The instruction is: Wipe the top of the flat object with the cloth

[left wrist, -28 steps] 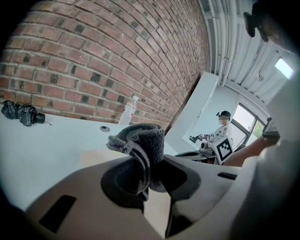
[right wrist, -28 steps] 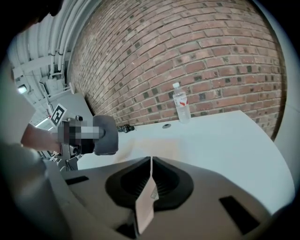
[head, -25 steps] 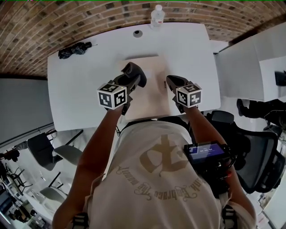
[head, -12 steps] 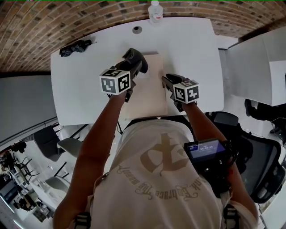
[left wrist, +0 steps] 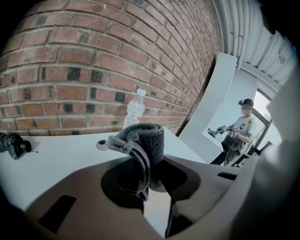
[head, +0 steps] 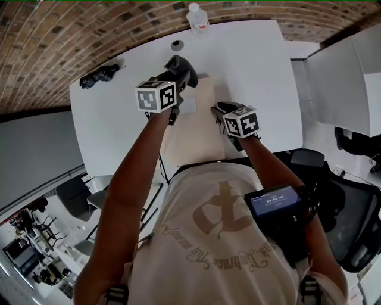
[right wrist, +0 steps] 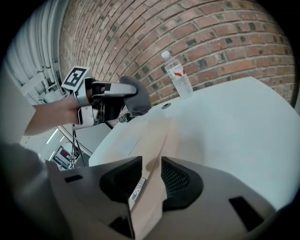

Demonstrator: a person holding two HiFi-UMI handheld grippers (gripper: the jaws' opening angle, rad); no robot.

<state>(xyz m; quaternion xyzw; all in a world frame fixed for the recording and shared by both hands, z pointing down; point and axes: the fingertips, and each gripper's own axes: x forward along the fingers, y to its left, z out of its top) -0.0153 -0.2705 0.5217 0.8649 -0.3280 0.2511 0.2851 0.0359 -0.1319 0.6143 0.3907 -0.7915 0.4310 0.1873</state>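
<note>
Beige flat board (head: 193, 134) lies on the white surface (head: 256, 71). The right gripper (right wrist: 151, 174) has just been opened, its jaws parted around the board's edge. The grey cloth (left wrist: 143, 145), clamped in the left gripper (left wrist: 149, 180), has been carried to the far corner, likely to start wiping.

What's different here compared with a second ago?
The left gripper, shut on the grey cloth, has slid along the tan flat board toward its far edge, nearer the bottle. The right gripper has just been opening its jaws, with the board's right-hand edge between them. Board, bottle and table look unmoved.
</note>
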